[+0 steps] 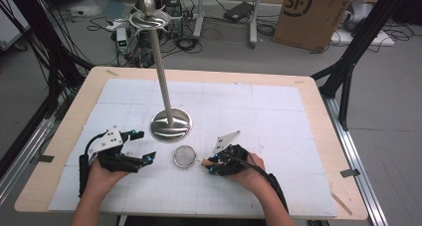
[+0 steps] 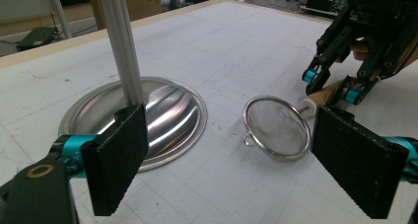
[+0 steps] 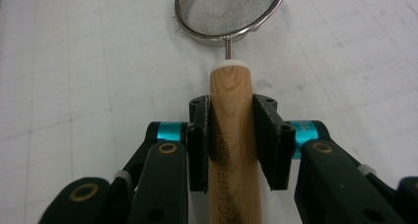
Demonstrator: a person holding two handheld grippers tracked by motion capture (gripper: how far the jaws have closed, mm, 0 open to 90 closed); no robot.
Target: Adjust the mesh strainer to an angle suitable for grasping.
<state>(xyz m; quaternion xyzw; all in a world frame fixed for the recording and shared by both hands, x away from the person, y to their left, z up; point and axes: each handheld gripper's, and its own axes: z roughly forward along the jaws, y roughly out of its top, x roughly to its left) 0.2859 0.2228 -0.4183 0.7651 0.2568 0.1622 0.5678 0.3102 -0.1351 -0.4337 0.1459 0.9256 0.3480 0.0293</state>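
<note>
A small mesh strainer (image 1: 184, 157) with a metal rim and a wooden handle (image 3: 230, 115) lies low over the white mat, in front of the stand. My right gripper (image 1: 213, 167) is shut on that handle; in the right gripper view both pads (image 3: 199, 135) press its sides, with the mesh bowl (image 3: 229, 9) just beyond. In the left gripper view the strainer (image 2: 277, 128) sits between my own wide jaws and the right gripper (image 2: 331, 86). My left gripper (image 1: 143, 146) stands open at the left, with nothing between its fingers.
A tall metal stand with a round base (image 1: 170, 124) and a hooked top (image 1: 148, 18) rises at the mat's centre, just behind the strainer. The white gridded mat (image 1: 249, 106) covers the wooden table. Cables and a cardboard box (image 1: 313, 12) lie on the floor beyond.
</note>
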